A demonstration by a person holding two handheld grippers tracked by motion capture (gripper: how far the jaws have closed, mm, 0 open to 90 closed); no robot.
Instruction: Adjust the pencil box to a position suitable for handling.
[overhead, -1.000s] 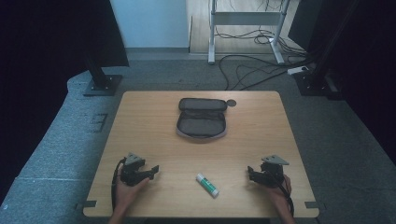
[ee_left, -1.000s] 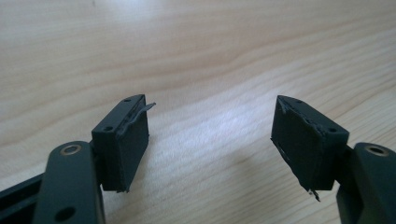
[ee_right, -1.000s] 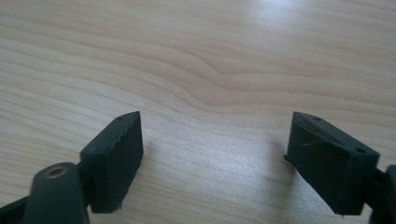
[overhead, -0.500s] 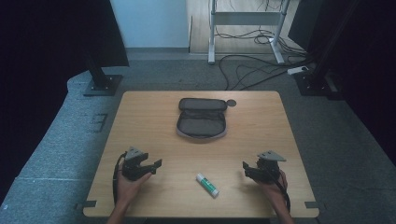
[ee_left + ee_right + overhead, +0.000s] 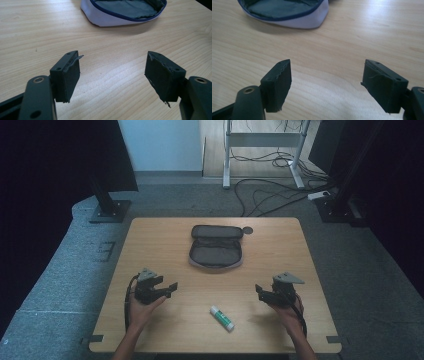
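Hands are holding the left tool (image 5: 170,287) and right tool (image 5: 260,291), jaws apart and empty, over the wooden surface (image 5: 150,240), an open pouch (image 5: 216,251) lying beyond and a glue stick (image 5: 221,318) between them.

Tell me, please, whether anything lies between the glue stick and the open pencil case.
Nothing visible does: bare tabletop separates the glue stick from the open pencil case, and both grippers sit off to the sides.

Bare table (image 5: 165,245) lies ahead of the 2 grippers, right up to the open pouch (image 5: 216,247) at the far middle. A glue stick (image 5: 221,317) lies between them near the front edge, well apart from both.
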